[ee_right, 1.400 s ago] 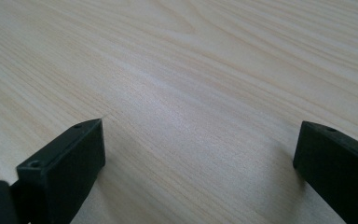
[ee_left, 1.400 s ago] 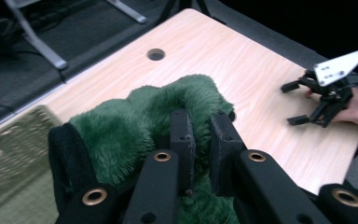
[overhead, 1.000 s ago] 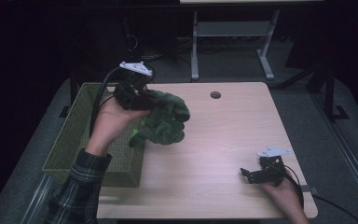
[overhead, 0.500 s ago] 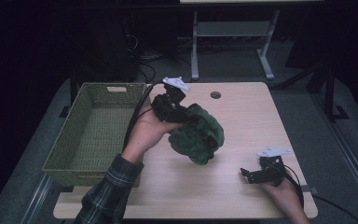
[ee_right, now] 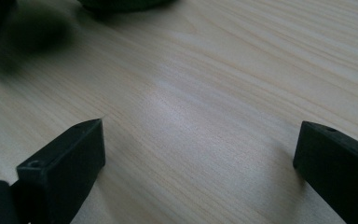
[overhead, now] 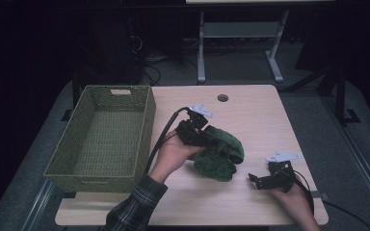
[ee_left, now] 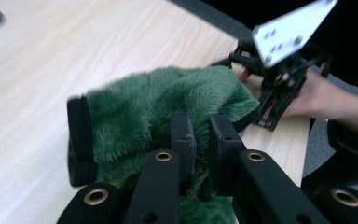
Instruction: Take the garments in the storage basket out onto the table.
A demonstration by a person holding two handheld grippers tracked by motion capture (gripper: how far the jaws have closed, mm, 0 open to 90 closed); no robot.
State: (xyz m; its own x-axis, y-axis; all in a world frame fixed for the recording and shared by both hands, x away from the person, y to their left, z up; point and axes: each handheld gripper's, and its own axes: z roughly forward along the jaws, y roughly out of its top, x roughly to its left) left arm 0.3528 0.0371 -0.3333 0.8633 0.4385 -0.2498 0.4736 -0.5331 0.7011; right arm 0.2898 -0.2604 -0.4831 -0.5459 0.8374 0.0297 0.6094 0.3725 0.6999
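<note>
High view: left tongs (overhead: pixel 207 139) pinch green fur (overhead: pixel 219 154) mid-table (overhead: pixel 250 106); right tongs (overhead: pixel 262 180) gape near the edge.

I see a light wood table (overhead: pixel 250 108) on grey floor (overhead: pixel 318 103) — behind it, maybe a metal stand (overhead: pixel 236 33) — all dark.

A dark green plush thing (overhead: pixel 219 154) with long, shaggy fur sits bunched in a soft heap near the middle of the high view, a little right of centre and below the mid-line. It rests on the pale wooden worktop (overhead: pixel 250 115). Its upper left end is pinched, while the rest slumps down and to the right. In the left gripper view it lies across the centre and lower middle of the frame, and a black band edges its left end.
</note>
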